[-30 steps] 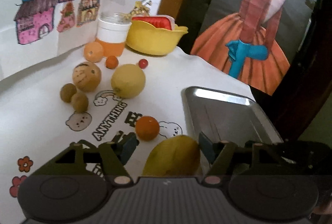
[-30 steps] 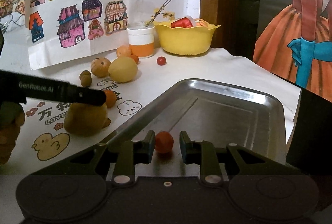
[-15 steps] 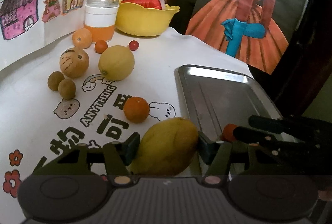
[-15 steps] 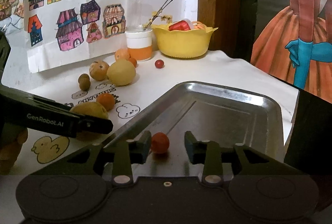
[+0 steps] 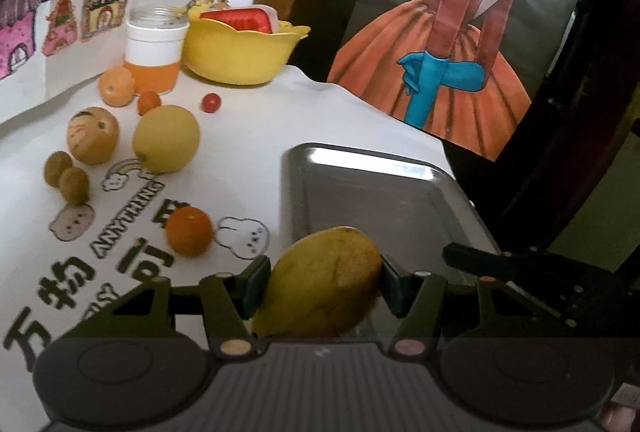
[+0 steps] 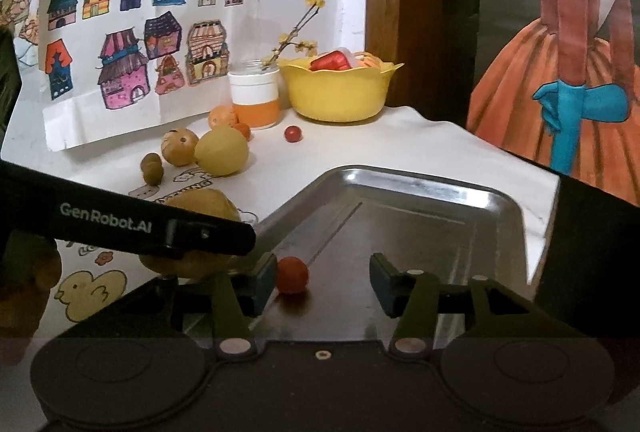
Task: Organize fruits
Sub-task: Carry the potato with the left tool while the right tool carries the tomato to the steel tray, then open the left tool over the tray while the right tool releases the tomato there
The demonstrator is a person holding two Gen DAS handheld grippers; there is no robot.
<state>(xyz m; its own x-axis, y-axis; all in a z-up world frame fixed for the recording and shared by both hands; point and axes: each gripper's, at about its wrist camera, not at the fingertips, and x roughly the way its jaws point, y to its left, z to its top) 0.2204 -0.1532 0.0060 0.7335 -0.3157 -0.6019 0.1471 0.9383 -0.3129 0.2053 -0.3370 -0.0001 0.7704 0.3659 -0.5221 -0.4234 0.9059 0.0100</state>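
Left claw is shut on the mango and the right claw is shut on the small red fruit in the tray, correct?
Not quite. The left claw is shut on the mango, but the right wrist view shows the right claw open, the small red fruit lying loose in the tray.

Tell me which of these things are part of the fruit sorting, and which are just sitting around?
Part of the job:
- mango, clamped in the left gripper
- metal tray
- small red fruit in the tray, by the open right gripper
- orange, yellow round fruit, brown fruits on the table

Just lying about:
- yellow bowl
- jar
- house drawings
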